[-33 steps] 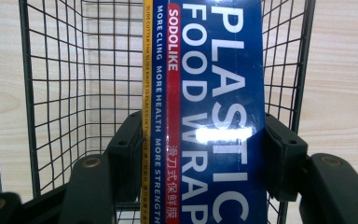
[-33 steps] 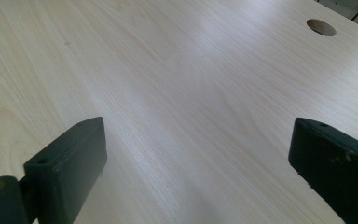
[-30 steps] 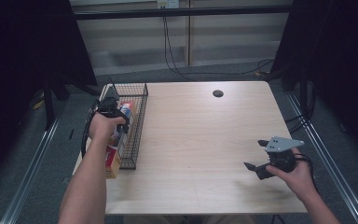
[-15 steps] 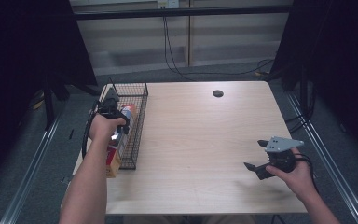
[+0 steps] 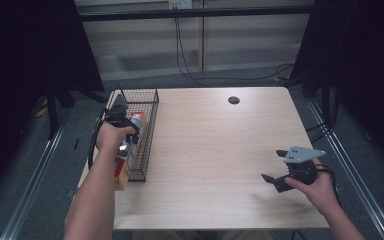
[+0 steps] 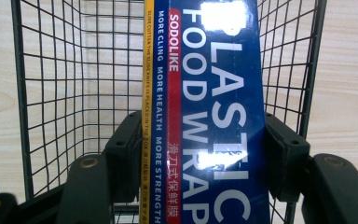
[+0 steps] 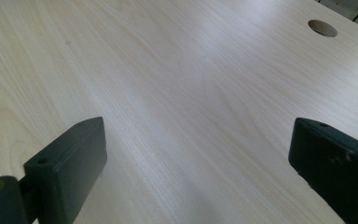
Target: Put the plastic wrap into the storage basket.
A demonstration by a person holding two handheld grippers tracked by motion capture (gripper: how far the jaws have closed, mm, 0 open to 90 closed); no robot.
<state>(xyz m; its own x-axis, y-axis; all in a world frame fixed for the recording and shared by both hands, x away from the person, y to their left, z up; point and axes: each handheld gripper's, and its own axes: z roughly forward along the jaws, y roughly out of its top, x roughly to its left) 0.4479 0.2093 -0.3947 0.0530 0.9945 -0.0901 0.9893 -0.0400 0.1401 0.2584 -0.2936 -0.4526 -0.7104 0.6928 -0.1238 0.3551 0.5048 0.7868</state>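
Here, largest thing first.
Table [image 5: 215, 150]: pale wood, broad and mostly bare, a round cable hole [image 5: 234, 100] near its far edge.
Basket [image 5: 147, 135]: black wire mesh, long and narrow, standing at the table's left edge; thin wires, probably light enough to shift if the box drags on it.
Box [image 6: 205, 116]: a long, slim carton of plastic food wrap, dark blue with big white letters, a red stripe and a yellow edge; it lies lengthwise over the basket, held above the mesh floor as far as the left gripper view shows.
Handling: likely light and stiff along its length, but thin cardboard that would dent under a hard squeeze; the glossy print looks slippery.
Where to hold: across the narrow width near the middle, pads flat on the two long sides, so that it does not tip.
Left gripper [image 6: 200, 154]: closed on the box, one jaw on each long side.
Right gripper [image 7: 196, 158]: jaws wide apart, nothing between them, hovering over bare table near the right front, well apart from the basket.
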